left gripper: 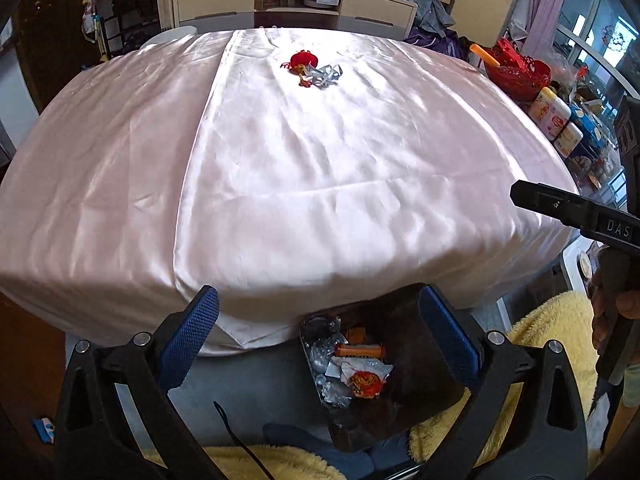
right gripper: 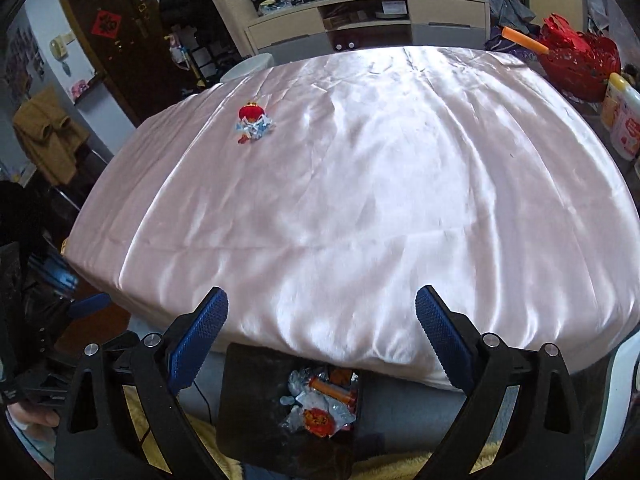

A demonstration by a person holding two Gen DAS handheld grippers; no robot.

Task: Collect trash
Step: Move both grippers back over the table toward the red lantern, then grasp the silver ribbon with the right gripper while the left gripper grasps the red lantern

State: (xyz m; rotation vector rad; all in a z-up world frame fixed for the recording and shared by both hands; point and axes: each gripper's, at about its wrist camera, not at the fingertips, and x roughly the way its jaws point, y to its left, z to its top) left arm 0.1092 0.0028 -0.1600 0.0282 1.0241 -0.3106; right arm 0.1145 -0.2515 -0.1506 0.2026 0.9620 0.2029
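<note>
Both hand-held grippers (left gripper: 318, 336) (right gripper: 322, 336) released, empty; far red lantern-shaped wrapper with silvery foil scraps (left gripper: 310, 70), possibly tangled, may be dropped short of dark rectangular bin (left gripper: 420, 344).

Table (left gripper: 280, 168) ahead, trash cluster (left gripper: 311, 70) on its far centre, bin (left gripper: 384, 364) below near edge holding wrappers (left gripper: 352, 376), basket (left gripper: 516, 72) and containers (left gripper: 554, 114) far right, cabinet (left gripper: 296, 4) behind.
</note>
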